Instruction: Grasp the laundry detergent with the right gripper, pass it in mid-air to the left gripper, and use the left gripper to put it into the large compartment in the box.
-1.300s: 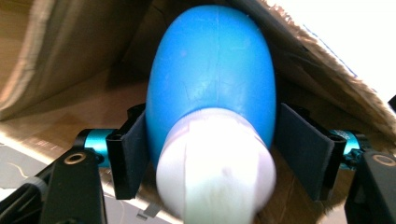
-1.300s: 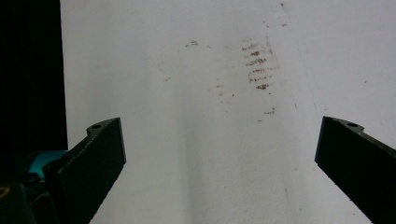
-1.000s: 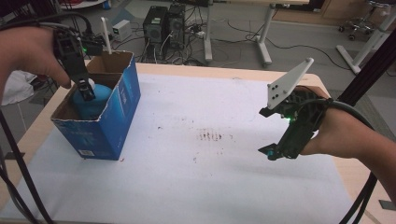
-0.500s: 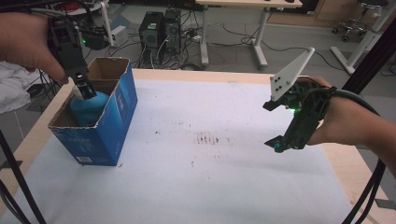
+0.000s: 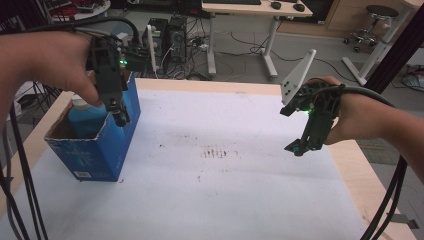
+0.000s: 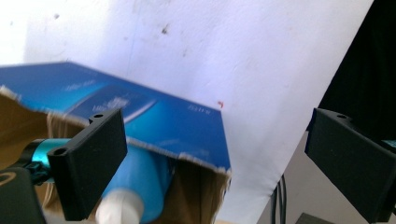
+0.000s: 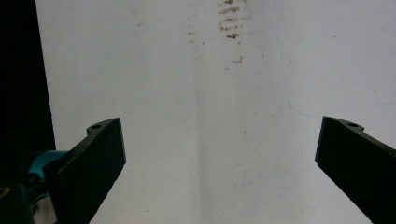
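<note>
Left gripper (image 5: 118, 112), jaws just spread wide, clears blue plastic bottle (image 5: 86, 119) inside blue cardboard box (image 5: 115, 145); release step done, withdrawal follows. Right gripper (image 5: 301, 146) hovers spread, empty.

Left claw (image 5: 119, 112) just opened wide; right claw (image 5: 300, 146) gapes, empty.

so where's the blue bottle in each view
High view: the bottle stands inside the blue box at far left, under the left gripper.
Left gripper view: bottom left, white cap toward the camera, beside the left jaw.
Right gripper view: white mat with brown smudges.
Shared landmark: the white mat.
</note>
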Demonstrator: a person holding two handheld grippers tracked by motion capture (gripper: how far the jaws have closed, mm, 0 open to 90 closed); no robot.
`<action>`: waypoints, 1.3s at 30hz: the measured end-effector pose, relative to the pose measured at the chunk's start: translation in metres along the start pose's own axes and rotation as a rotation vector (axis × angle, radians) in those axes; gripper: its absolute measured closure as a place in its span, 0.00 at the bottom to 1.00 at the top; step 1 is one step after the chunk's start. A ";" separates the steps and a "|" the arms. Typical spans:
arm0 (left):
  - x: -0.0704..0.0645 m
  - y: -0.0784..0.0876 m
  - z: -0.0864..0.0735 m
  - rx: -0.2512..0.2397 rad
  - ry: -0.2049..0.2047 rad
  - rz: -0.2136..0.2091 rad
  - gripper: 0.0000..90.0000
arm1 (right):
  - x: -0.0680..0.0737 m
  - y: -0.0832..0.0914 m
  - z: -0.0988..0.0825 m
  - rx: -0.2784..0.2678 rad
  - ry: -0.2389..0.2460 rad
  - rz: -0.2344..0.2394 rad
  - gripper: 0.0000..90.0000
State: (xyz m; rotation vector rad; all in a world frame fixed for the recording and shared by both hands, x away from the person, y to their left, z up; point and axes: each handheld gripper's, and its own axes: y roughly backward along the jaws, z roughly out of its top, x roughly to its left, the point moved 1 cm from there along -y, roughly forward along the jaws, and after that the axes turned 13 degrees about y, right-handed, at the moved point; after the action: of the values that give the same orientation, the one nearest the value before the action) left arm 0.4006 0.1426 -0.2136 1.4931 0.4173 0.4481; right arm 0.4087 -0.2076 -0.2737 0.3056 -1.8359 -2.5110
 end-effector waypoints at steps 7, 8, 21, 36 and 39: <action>-0.003 -0.012 0.014 -0.006 -0.053 -0.005 0.02 | -0.001 -0.005 -0.005 0.077 0.012 0.031 0.01; -0.003 -0.012 0.016 -0.013 -0.055 -0.004 0.02 | -0.001 -0.007 -0.007 0.088 0.019 0.033 0.01; -0.005 -0.013 0.030 -0.013 -0.099 -0.007 0.02 | -0.001 -0.026 -0.015 0.142 0.035 0.065 0.01; -0.008 -0.006 0.037 -0.014 -0.098 0.002 0.02 | -0.003 -0.026 -0.022 0.143 0.034 0.069 0.01; -0.010 -0.004 0.037 -0.014 -0.100 0.003 0.02 | -0.003 -0.026 -0.023 0.145 0.030 0.069 0.01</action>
State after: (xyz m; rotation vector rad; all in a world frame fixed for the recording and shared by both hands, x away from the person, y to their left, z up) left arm 0.4121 0.1059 -0.2160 1.4962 0.3324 0.3758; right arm 0.4182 -0.2204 -0.3049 0.2759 -1.9854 -2.3208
